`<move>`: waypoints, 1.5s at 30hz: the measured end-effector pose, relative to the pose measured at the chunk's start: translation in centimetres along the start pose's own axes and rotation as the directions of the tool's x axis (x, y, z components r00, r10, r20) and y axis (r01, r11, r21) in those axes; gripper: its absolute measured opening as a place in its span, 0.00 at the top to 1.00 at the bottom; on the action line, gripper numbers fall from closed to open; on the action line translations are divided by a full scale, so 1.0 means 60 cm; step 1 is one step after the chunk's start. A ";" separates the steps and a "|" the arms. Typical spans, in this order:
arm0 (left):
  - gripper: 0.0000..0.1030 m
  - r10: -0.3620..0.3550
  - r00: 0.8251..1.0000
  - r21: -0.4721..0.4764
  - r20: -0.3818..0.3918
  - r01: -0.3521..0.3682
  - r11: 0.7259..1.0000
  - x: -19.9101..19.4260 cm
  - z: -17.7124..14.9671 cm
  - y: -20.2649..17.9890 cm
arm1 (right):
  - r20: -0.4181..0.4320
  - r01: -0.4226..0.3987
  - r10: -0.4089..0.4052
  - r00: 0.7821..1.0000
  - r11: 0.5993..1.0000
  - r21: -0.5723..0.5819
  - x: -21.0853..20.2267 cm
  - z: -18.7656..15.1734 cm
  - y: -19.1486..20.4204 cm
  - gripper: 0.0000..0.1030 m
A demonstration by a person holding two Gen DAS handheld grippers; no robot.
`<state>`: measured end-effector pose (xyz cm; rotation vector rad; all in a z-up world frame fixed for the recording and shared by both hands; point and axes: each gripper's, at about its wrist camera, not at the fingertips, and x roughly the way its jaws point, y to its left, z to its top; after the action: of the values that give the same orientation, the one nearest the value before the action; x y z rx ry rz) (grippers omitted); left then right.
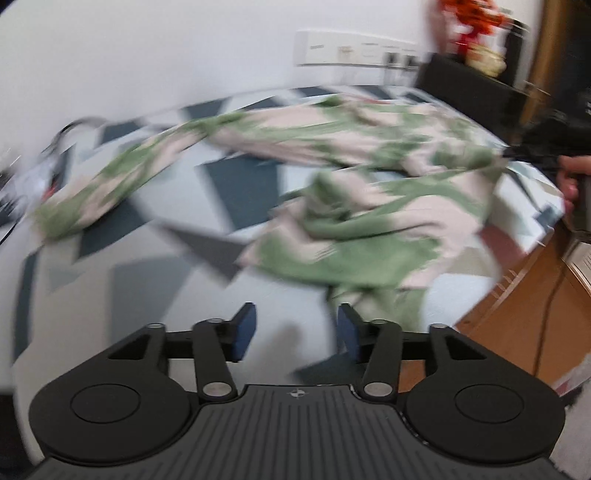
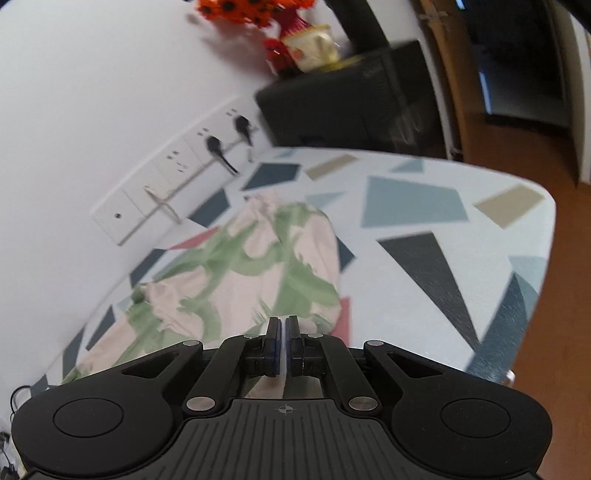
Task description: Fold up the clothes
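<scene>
In the left wrist view, blurred throughout, the garment (image 1: 354, 192) is a pale pink cloth with a green leafy print, lying rumpled across a table (image 1: 110, 295) whose covering is white with dark blue, grey and tan angular patches. One long strip of the garment stretches to the left, and the bulk of it is bunched toward the right, where a fold hangs over the table's near edge. The left gripper (image 1: 295, 332) stands with its blue-padded jaws apart and nothing between them, just short of the hanging fold. At the right edge a hand (image 1: 570, 177) holds a dark tool. In the right wrist view the garment (image 2: 258, 269) lies heaped along the wall side of the table (image 2: 443, 206), the right half of the tabletop bare. The right gripper (image 2: 283, 347) has its jaws pressed together, and a pale strip of the cloth shows in the narrow seam between the pads. A vase (image 2: 314, 46) holding orange flowers (image 2: 240, 11) stands on a black cabinet (image 2: 351, 96) beyond the table.
</scene>
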<state>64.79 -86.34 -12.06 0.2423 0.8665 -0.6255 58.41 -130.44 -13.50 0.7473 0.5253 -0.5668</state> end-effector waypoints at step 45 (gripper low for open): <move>0.53 -0.067 0.998 -0.775 0.023 0.060 0.630 -0.028 -0.037 0.232 | -0.162 -0.104 0.096 0.982 0.994 -0.039 -0.027 -0.060 0.065 0.73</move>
<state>70.95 -73.56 -12.87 -0.5890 1.0843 -0.2592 58.89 -124.95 -12.85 0.7736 0.6433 -0.4015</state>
